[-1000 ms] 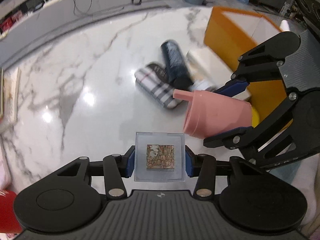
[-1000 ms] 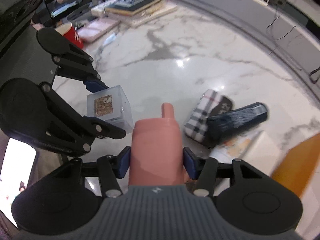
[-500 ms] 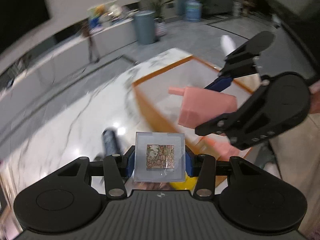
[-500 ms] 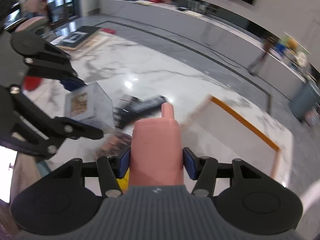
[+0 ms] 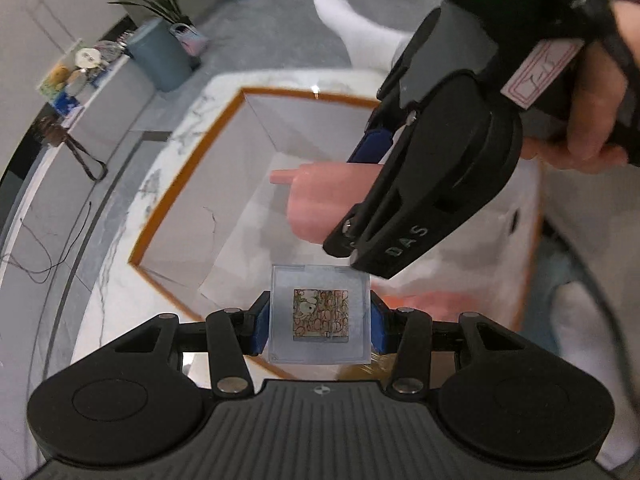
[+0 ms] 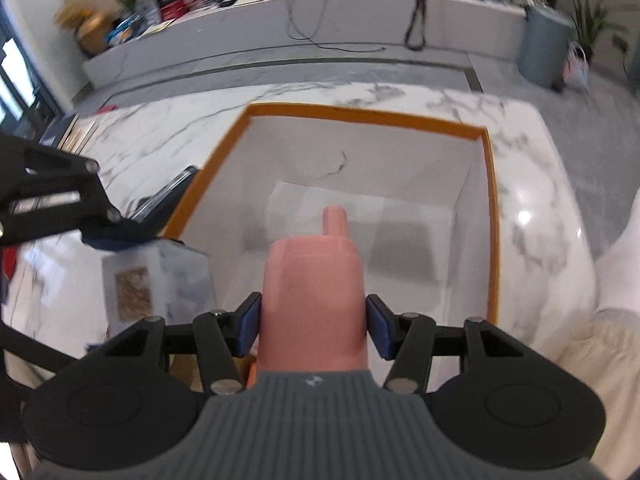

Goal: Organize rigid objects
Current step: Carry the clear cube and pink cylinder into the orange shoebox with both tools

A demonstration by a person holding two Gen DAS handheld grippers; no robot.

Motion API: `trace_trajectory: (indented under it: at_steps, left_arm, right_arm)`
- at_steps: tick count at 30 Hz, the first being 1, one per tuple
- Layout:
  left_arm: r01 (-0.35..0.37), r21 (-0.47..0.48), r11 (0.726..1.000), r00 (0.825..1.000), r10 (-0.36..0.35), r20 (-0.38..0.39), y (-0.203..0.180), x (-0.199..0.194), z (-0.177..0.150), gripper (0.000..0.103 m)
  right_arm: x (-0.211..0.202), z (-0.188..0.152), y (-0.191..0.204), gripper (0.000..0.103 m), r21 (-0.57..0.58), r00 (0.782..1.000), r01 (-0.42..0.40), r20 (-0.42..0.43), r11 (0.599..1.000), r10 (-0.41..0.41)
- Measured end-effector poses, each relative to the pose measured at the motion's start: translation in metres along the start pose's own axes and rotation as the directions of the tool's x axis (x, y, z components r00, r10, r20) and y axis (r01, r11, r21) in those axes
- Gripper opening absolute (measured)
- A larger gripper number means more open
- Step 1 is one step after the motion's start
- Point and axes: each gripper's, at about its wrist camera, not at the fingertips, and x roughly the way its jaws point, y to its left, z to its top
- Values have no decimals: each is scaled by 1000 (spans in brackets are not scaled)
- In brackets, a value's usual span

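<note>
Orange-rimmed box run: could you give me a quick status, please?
Left hand-held gripper shut on clear acrylic cube. Right hand-held gripper shut on pink plastic bottle. Orange-rimmed white box below, unobstructed.

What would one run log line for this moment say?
left tongs: shut on clear plastic cube | right tongs: shut on pink plastic bottle | both above orange-rimmed white box

Cube (image 5: pixel 319 316) and bottle (image 6: pixel 314 292) hang side by side above the box (image 6: pixel 372 116).

A white marble desk (image 6: pixel 532 184) with grey veins stands on a grey floor (image 6: pixel 600 120), facing a long low grey cabinet (image 6: pixel 320 20) cluttered along its top, with a blue-grey bin (image 6: pixel 544 46) and a potted plant (image 6: pixel 588 12) at its right end, and a bright window (image 6: pixel 16 68) at the left.
</note>
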Motion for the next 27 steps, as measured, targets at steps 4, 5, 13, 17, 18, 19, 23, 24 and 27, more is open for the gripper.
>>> trace_trajectory:
  at_steps: [4, 5, 13, 17, 18, 19, 23, 24, 27]
  left_arm:
    - [32, 76, 997, 997, -26, -79, 9, 30, 1, 54]
    - [38, 99, 994, 994, -28, -103, 8, 36, 2, 54]
    - [101, 191, 976, 974, -58, -219, 15, 77, 5, 54]
    - [125, 202, 971, 964, -70, -257, 20, 93, 6, 54]
    - [130, 203, 970, 963, -75, -260, 21, 94, 6, 54]
    - [134, 201, 970, 962, -79, -263, 21, 96, 6, 54]
    - [144, 194, 970, 957, -87, -276, 24, 104, 6, 56]
    - [146, 191, 971, 955, -88, -283, 23, 105, 7, 57]
    - [141, 197, 970, 957, -82, -277, 26, 113, 12, 60]
  right_arm:
    - [28, 3, -9, 55, 97, 1000, -26, -6, 995, 27]
    - [36, 4, -12, 55, 111, 999, -29, -11, 993, 30]
    - [75, 5, -28, 55, 235, 994, -84, -51, 968, 98]
    - [86, 5, -24, 55, 253, 991, -99, -60, 962, 118]
    - [88, 5, -21, 56, 250, 990, -103, -65, 963, 123]
    - [89, 4, -20, 56, 244, 990, -105, -69, 964, 125]
    - [94, 0, -19, 58, 257, 987, -106, -86, 960, 132]
    - [95, 1, -20, 58, 265, 986, -117, -83, 957, 144]
    - [94, -1, -19, 58, 265, 986, -121, -81, 957, 147]
